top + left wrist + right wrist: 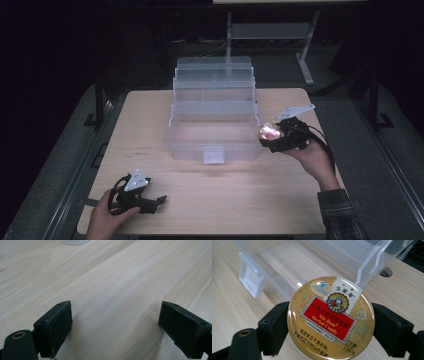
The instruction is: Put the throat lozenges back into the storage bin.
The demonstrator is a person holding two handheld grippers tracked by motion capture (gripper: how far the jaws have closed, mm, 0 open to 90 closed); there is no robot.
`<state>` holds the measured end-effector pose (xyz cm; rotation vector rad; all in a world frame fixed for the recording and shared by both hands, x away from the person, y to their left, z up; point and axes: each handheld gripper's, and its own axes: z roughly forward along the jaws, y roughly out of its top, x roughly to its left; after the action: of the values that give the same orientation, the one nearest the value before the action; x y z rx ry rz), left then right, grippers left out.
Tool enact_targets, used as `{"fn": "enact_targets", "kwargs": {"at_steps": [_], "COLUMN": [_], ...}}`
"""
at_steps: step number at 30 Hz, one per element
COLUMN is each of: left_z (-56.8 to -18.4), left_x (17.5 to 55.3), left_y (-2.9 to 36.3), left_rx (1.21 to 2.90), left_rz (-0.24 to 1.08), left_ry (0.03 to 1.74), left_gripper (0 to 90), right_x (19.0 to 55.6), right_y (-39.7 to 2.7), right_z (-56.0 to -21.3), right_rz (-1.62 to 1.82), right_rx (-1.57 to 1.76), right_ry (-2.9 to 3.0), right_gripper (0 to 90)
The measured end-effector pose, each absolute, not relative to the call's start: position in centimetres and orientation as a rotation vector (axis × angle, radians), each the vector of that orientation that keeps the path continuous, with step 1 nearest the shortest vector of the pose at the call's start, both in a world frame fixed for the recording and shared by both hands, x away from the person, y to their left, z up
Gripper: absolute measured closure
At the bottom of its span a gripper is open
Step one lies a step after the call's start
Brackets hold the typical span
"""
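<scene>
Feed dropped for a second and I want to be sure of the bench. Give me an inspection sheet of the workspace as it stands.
Surface: light wood table, bare in front.
Job's things: clear tiered box, open, at table centre; round candy tin, lid facing the right gripper camera.
Clutter: nothing seen.
Grippers: left gripper open, low over the near left of the table, nothing between its jaws; right gripper shut on the tin, held beside the box's right front corner.
Cables: black cable loops from the right gripper over the hand.
Surroundings: dark room, grey floor, metal stand behind.
</scene>
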<state>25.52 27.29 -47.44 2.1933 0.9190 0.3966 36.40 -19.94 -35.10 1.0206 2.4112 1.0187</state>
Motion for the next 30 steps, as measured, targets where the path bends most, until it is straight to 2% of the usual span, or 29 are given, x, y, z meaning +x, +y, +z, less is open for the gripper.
{"fn": "enact_targets", "kwargs": {"at_steps": [30], "left_z": [-47.4], "left_x": [25.5], "left_y": [27.3], "left_rx": [2.192], "left_rz": [0.395], "left_ry": [0.92], "left_gripper": [10.9], "right_x": [40.0], "right_y": [-16.2], "right_z": [-35.5], "right_rz": [0.992], "right_rx": [1.003], "right_ry": [2.472], "right_gripper": [19.5]}}
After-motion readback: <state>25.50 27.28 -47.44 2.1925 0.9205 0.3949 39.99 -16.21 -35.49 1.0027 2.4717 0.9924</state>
